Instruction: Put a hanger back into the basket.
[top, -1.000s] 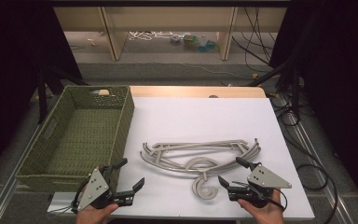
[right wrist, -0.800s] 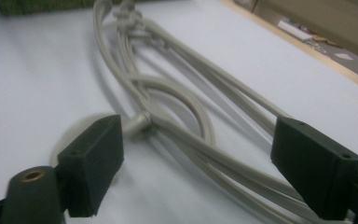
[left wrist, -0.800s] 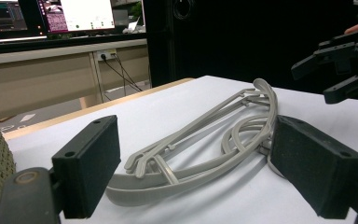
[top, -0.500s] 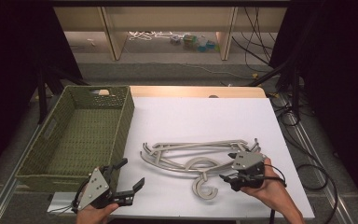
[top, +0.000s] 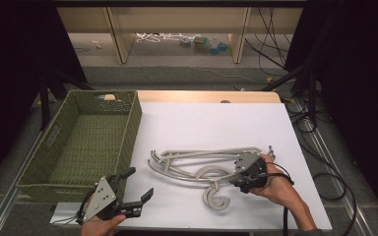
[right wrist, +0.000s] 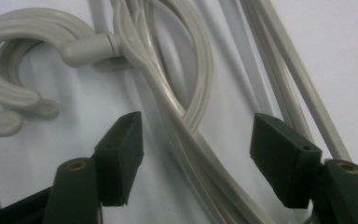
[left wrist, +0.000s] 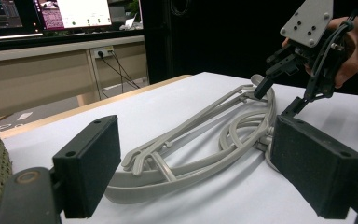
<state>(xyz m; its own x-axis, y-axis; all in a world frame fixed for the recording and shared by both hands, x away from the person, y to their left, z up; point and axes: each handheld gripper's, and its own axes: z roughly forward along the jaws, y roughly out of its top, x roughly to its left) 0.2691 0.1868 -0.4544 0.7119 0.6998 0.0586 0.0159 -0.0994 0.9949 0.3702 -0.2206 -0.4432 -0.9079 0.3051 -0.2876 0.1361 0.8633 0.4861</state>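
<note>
The tabletop [top: 216, 123] is covered by a plain white sheet, with a strip of bare light wood showing along its far edge. On the white surface, toward the near right, lies a small stack of grey plastic clothes hangers [top: 202, 164], flat on their sides and overlapping, their shoulders pointing left and their curled hooks [top: 216, 196] turned toward the near edge. From the left gripper view the hangers [left wrist: 200, 135] lie flat on the sheet, one over another; from the right gripper view their bars [right wrist: 186, 93] and hooks rest directly on the white surface. Against the left edge sits a green woven basket [top: 130, 128], rectangular, its long side just beside the sheet.
</note>
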